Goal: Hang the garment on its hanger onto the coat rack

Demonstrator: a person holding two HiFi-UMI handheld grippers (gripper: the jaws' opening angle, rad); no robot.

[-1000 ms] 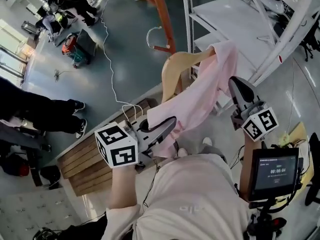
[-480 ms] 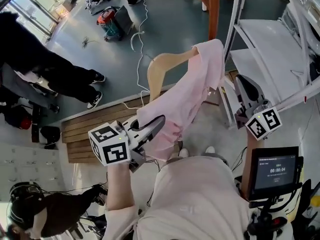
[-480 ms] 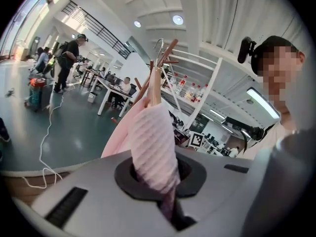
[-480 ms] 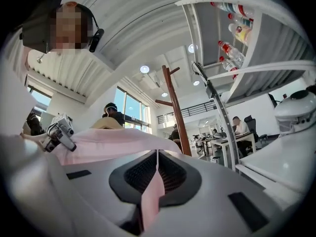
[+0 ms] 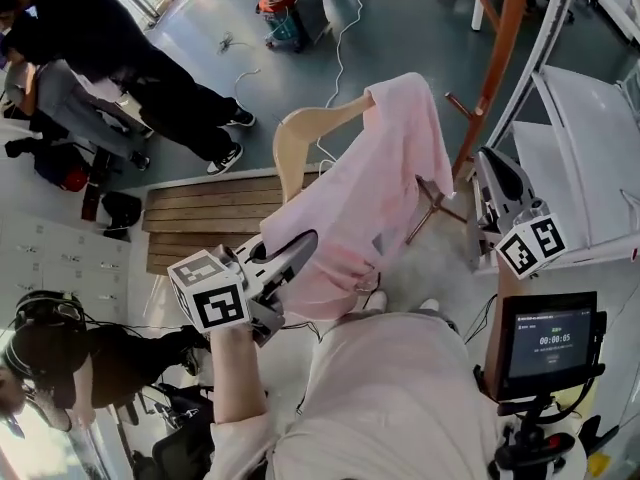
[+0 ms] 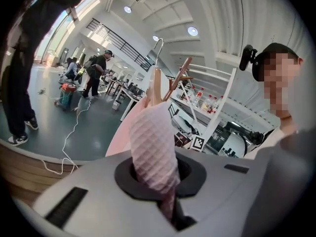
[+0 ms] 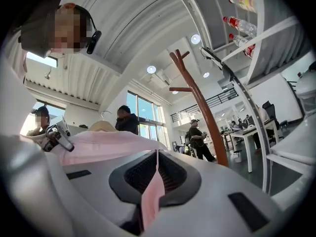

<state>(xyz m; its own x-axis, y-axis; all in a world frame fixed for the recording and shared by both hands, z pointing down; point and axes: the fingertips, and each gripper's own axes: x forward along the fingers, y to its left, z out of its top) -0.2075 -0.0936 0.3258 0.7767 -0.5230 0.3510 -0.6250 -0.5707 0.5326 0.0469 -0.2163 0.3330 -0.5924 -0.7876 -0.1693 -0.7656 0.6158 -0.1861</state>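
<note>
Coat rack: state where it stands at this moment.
In the head view the coat rack stands at upper right, between the pink garment on its left and the white shelf on its right.

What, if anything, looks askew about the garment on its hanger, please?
The pink garment sits lopsided on the wooden hanger. It is bunched over one end and leaves the other arm bare, so it might slip off before hanging.
</note>
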